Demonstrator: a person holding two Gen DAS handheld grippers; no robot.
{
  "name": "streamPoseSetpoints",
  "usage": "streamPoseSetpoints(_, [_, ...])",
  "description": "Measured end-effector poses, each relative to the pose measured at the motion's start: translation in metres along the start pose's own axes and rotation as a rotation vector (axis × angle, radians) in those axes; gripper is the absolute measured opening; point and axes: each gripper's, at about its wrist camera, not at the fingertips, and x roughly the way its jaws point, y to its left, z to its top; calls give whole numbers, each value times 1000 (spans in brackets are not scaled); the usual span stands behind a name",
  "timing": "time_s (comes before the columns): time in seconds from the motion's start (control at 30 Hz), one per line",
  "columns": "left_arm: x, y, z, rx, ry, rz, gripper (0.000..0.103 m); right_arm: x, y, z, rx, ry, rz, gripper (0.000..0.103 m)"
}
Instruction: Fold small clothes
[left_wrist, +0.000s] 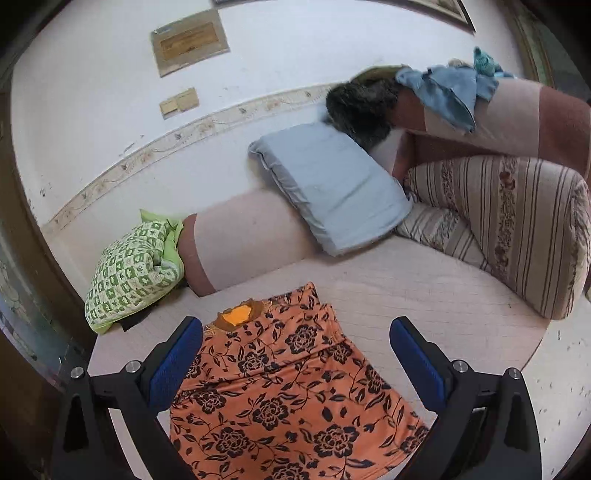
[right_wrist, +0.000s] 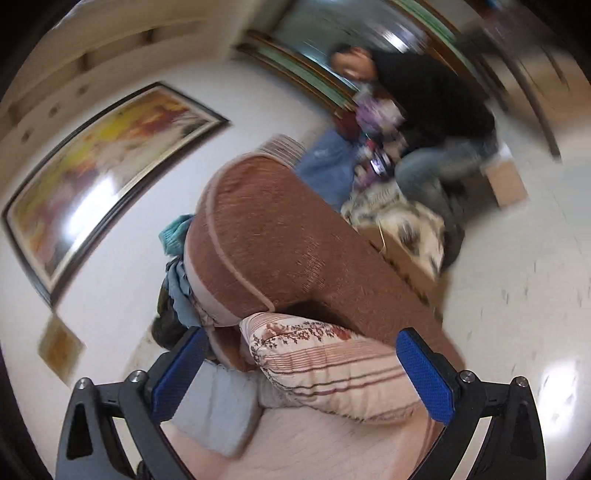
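An orange garment with a black flower print (left_wrist: 284, 391) lies flat on the pale sofa seat (left_wrist: 424, 295), its neck opening toward the backrest. My left gripper (left_wrist: 295, 354) hovers over it, open, one blue pad on each side of the cloth and nothing held. In the blurred right wrist view my right gripper (right_wrist: 301, 373) is open too, raised and pointing at the striped floral cushion (right_wrist: 332, 376) and the brown sofa arm (right_wrist: 295, 236). The orange garment is out of sight in that view.
A grey-blue pillow (left_wrist: 332, 188), a striped cushion (left_wrist: 517, 221) and a green patterned bundle (left_wrist: 133, 269) sit along the sofa back. Blue and teal clothes (left_wrist: 450, 88) hang on the backrest. A person (right_wrist: 432, 122) sits on the floor beyond the sofa arm, beside a cardboard box (right_wrist: 406, 254).
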Motion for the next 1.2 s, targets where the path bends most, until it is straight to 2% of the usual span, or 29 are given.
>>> streamPoseSetpoints(0.07, [-6, 9, -18, 7, -48, -11, 101, -7, 13, -11, -89, -10, 28, 103])
streamPoseSetpoints(0.13, [-2, 26, -42, 7, -38, 37, 101, -15, 47, -47, -318, 8, 75, 103])
streamPoseSetpoints(0.17, [5, 44, -61, -9, 2, 67, 101, -17, 65, -74, -428, 33, 109, 103])
streamPoseSetpoints(0.23, [19, 81, -94, -71, 107, 124, 101, -13, 87, -121, -570, 109, 191, 103])
streamPoseSetpoints(0.3, [29, 132, -139, -178, 236, 222, 101, 1, 107, -179, -663, 257, 319, 103])
streamPoseSetpoints(0.37, [24, 174, -183, -272, 315, 306, 101, 16, 121, -231, -700, 394, 406, 103])
streamPoseSetpoints(0.4, [19, 191, -203, -309, 342, 339, 101, 25, 127, -264, -706, 465, 444, 103])
streamPoseSetpoints(0.5, [3, 219, -251, -383, 390, 382, 101, 45, 141, -332, -665, 644, 492, 103])
streamPoseSetpoints(0.6, [-1, 227, -288, -444, 437, 327, 101, 59, 147, -399, -649, 817, 490, 103])
streamPoseSetpoints(0.7, [1, 234, -310, -486, 434, 296, 97, 54, 147, -443, -686, 911, 477, 103])
streamPoseSetpoints(0.77, [5, 242, -317, -510, 428, 273, 74, 48, 148, -456, -714, 942, 482, 103])
streamPoseSetpoints(0.8, [10, 247, -319, -529, 428, 249, 68, 47, 147, -461, -737, 948, 481, 103])
streamPoseSetpoints(0.83, [13, 252, -323, -555, 427, 219, 57, 48, 146, -464, -757, 945, 476, 103])
streamPoseSetpoints(0.87, [19, 257, -325, -582, 420, 181, 54, 48, 146, -467, -774, 941, 470, 103])
streamPoseSetpoints(1.0, [39, 267, -332, -617, 396, 80, 55, 47, 143, -462, -786, 932, 432, 103])
streamPoseSetpoints(1.07, [50, 271, -336, -635, 409, 70, 63, 53, 140, -462, -802, 939, 398, 103])
streamPoseSetpoints(1.13, [62, 275, -340, -656, 403, 28, 71, 61, 135, -467, -815, 960, 353, 103])
streamPoseSetpoints(1.2, [79, 275, -345, -650, 423, -22, 74, 72, 127, -474, -806, 998, 316, 103])
